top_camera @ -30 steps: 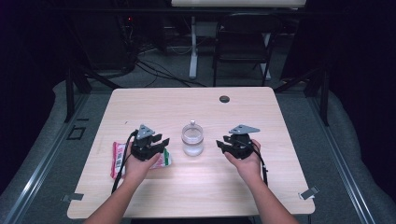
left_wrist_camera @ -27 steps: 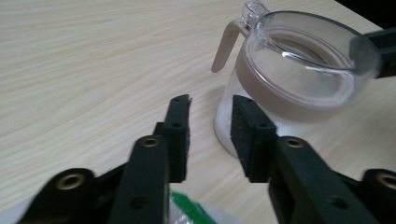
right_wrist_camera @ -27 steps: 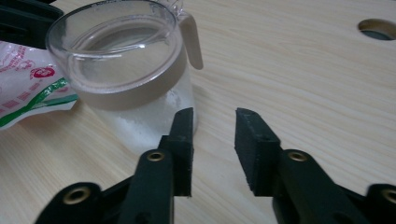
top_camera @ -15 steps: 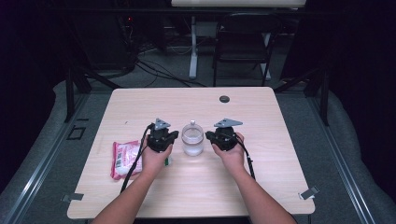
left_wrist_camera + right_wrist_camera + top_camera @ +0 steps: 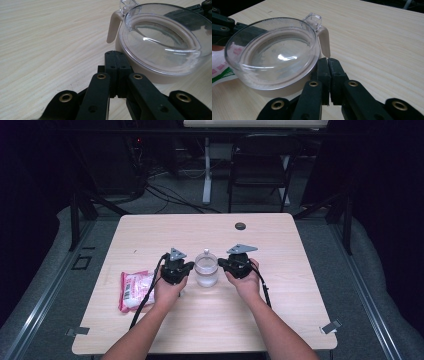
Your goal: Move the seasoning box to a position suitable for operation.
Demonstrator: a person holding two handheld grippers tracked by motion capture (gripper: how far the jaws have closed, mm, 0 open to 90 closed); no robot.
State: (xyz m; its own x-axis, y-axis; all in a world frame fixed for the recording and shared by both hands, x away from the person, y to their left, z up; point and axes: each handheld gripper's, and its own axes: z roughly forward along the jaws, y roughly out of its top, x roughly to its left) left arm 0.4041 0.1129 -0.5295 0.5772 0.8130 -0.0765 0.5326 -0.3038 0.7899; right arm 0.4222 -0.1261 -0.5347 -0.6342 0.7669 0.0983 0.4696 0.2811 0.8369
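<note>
Left claw (image 5: 186,268): your left hand holds it just left of the container, tips aimed at it. In the left gripper view (image 5: 115,58) the two black jaws are pressed flat together with nothing between them, their tips right at the container's beige base.

Right claw (image 5: 223,265): your right hand holds it just right of the container, mirroring the left. In the right gripper view (image 5: 327,65) its jaws have just been closing and now meet, nothing between them, tips right beside the container's base under the beige tab.

Container (image 5: 206,269): a small round container with a clear domed lid and a beige base stands upright on the desk, between the two claws, near the middle. A clear lid tab with a beige clip beneath it sticks out on the far side.

Packet (image 5: 134,289): a pink and white packet lies flat on the desk to the left of your left hand, well apart from the container.

Desk (image 5: 300,285): light wood grain; a small dark round thing (image 5: 240,226) sits near its far edge.
</note>
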